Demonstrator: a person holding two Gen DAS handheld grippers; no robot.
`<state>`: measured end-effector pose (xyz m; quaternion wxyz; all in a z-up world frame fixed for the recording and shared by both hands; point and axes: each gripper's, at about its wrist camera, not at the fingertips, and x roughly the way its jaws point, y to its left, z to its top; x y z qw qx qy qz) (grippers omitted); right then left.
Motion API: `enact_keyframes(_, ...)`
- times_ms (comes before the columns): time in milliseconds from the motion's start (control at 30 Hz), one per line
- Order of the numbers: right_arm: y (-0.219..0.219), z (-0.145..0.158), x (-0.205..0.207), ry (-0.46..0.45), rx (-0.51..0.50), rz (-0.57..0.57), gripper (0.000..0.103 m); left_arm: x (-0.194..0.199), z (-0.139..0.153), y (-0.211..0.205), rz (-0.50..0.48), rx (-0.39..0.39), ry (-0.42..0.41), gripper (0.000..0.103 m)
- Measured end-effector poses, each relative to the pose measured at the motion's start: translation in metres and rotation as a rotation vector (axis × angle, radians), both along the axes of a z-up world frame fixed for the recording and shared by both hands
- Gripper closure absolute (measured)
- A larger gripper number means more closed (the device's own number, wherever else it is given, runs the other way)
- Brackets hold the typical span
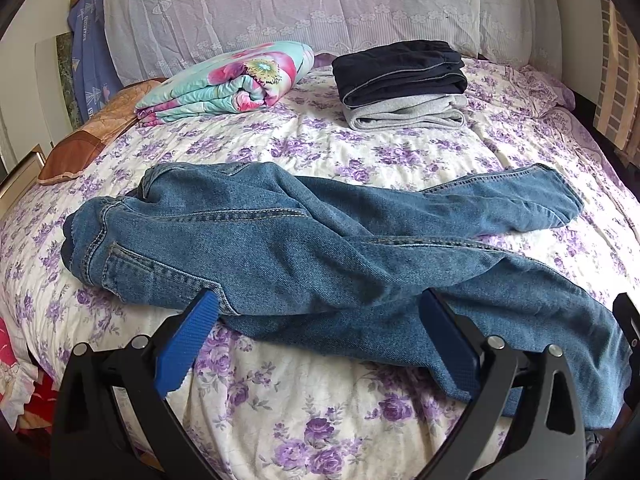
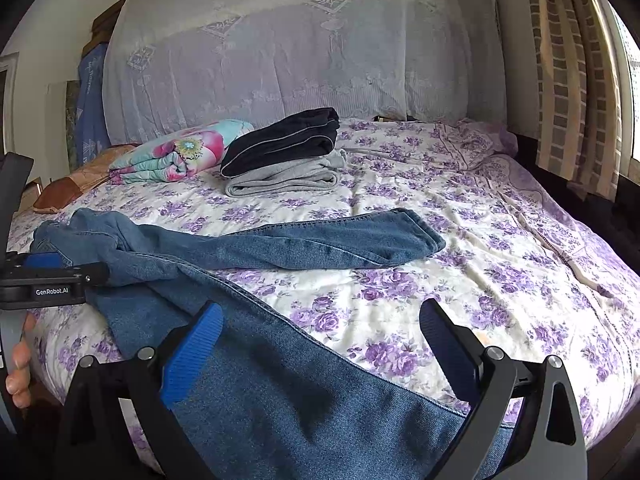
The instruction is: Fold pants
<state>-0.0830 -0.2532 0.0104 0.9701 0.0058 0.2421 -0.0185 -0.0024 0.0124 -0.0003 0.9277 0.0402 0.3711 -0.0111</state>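
Note:
Blue jeans (image 1: 304, 240) lie spread across the bed, waist at the left, the two legs splayed apart to the right. My left gripper (image 1: 320, 308) is open, its blue pads (image 1: 186, 344) over the jeans' near edge by the seat. In the right wrist view the jeans (image 2: 280, 380) run from the far left to the near edge. My right gripper (image 2: 320, 320) is open, its left pad (image 2: 192, 356) over the near leg, its right pad over the sheet. The left gripper's body (image 2: 48, 280) shows at the left edge there.
A floral purple bedsheet (image 1: 304, 408) covers the bed. Folded dark and grey pants (image 1: 404, 84) are stacked at the back. A folded flowery quilt (image 1: 228, 80) lies to their left, a brown pillow (image 1: 88, 140) farther left. Curtains (image 2: 572, 80) hang at the right.

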Motion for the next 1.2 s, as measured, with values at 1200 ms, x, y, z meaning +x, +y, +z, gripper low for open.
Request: enact_keyframes(1200,-0.121,0.025,0.116,0.180,0.103,-0.134,0.004,0.203,-0.013,0.196,-0.101,-0.102,0.557,0.034)
